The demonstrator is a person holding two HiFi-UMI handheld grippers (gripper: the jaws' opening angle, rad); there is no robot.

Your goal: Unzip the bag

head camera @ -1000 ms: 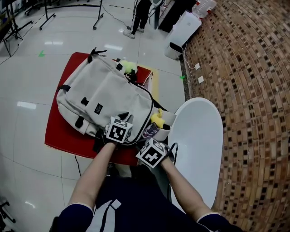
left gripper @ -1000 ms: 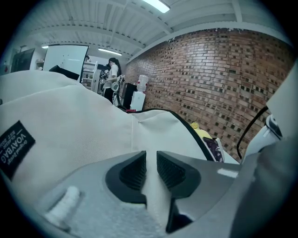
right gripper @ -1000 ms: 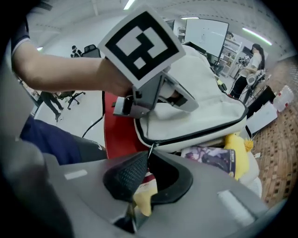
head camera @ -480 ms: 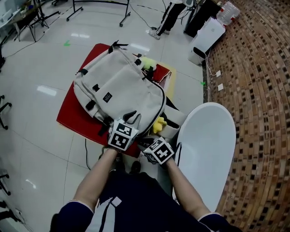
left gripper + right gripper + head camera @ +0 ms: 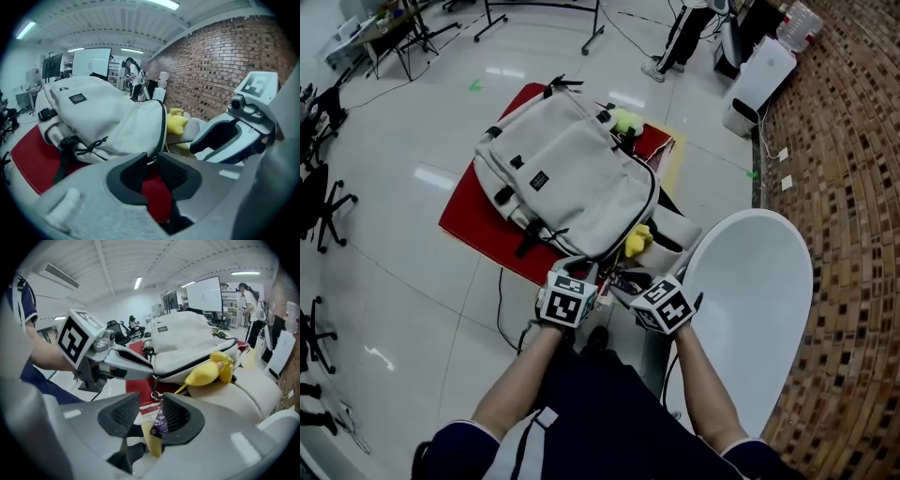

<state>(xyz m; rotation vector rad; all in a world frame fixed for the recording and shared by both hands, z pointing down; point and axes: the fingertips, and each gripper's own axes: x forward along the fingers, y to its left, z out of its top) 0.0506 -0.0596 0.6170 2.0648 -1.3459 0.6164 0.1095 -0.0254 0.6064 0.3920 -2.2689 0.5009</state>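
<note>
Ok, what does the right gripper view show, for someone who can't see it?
The right gripper, jaws just opened, has a zipper pull ring hanging loose between its tips. Beyond lie a white backpack on a red mat, a yellow plush toy, and the left gripper.

The bag (image 5: 572,183) is matt cream cloth, lying on a matt red counter (image 5: 473,220). At nine o'clock the floor (image 5: 394,262) is glossy tile; at three o'clock, a rough brick wall (image 5: 853,187).

Glossy pale floor (image 5: 412,244); brick wall (image 5: 853,187) at 3 o'clock; white appliance (image 5: 759,80) at 1; office chairs (image 5: 319,202) at 9; ceiling strip lights (image 5: 161,3) on.
</note>
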